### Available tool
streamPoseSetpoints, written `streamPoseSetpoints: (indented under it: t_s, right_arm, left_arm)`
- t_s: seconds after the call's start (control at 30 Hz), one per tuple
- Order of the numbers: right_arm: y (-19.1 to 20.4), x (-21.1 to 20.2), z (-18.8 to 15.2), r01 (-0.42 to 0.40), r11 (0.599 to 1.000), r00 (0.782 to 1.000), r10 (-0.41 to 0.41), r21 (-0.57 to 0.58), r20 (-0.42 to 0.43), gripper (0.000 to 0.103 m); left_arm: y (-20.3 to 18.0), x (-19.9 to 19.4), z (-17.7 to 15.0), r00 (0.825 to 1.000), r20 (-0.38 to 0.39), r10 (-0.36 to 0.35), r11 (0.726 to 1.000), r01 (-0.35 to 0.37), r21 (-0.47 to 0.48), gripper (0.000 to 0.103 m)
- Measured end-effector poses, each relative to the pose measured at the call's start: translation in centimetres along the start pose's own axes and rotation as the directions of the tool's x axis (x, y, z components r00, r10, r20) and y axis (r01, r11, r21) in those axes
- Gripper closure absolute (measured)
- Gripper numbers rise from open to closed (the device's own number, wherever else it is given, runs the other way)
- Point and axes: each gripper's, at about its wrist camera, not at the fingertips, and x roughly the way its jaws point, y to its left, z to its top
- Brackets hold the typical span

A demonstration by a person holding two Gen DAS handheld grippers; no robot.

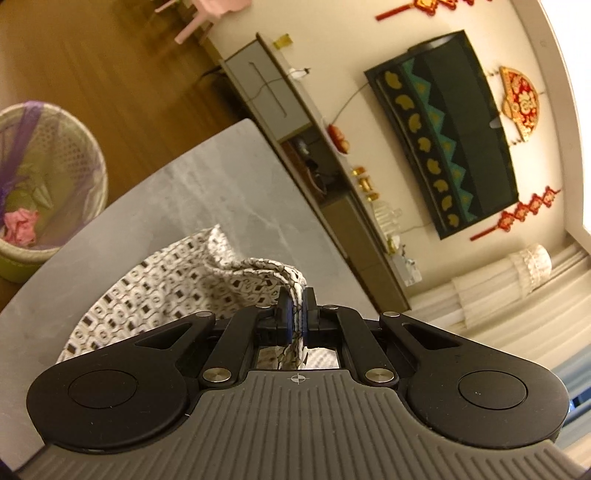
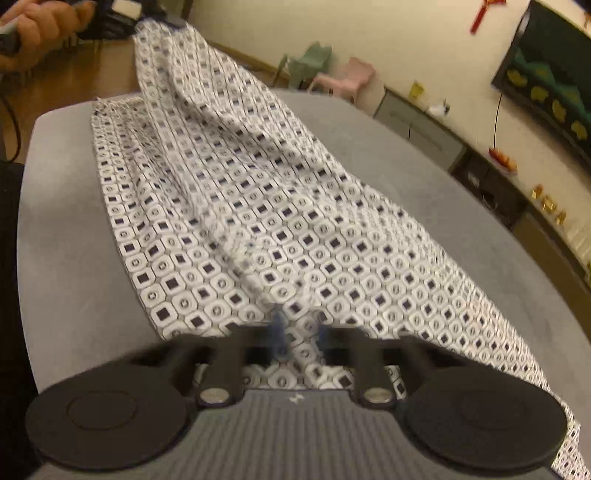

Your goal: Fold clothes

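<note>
**Q:** On the grey table (image 2: 66, 258), what did I count?

**A:** One garment (image 2: 236, 206), white with a small dark square print, lay lengthwise along the tabletop. I had two grippers on it. The left gripper (image 1: 295, 306) was clamped on a bunched fold of the cloth, its fingers pressed together with the fabric standing between them. The right gripper (image 2: 301, 334) sat over the near end of the cloth with a gap showing between its blue-tipped fingers; motion blur kept me from telling whether they pinched any fabric.

**Q:** What did each view show that the other did not?

**A:** Left wrist view only: one wastebasket (image 1: 48, 184) lined with a purple bag, standing on the wooden floor beside the table; one curtain (image 1: 517, 295) at the right edge; one fan-shaped red and gold ornament (image 1: 519, 101) beside the television (image 1: 454, 129). Right wrist view only: the garment's full length, its far end lifted off the table toward the upper left, where one hand (image 2: 40, 29) held the other tool. It also showed two small chairs by the wall, one green (image 2: 310, 61) and one pink (image 2: 345, 79). Both views shared the low cabinet (image 1: 295, 155) under the television.
</note>
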Motion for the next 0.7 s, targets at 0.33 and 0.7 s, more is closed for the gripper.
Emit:
streamPoseSetpoints:
  t_s: [0.33, 0.7]
  right_arm:
    - [-1.9, -6.3, -2.2, -0.114, 0.992, 0.992, 0.110, 0.060, 0.062, 0.103]
    - [0.8, -2.3, -2.3, 0.032, 0.992, 0.999, -0.030, -0.124, 0.013, 0.060]
  left_arm:
    - [2.7, -2.0, -1.1, 0.988, -0.063, 0.142, 0.989, -0.144, -0.031, 0.103]
    - [3.4, -2.4, -0.5, 0.994, -0.058, 0.094, 0.993, -0.097, -0.061, 0.103]
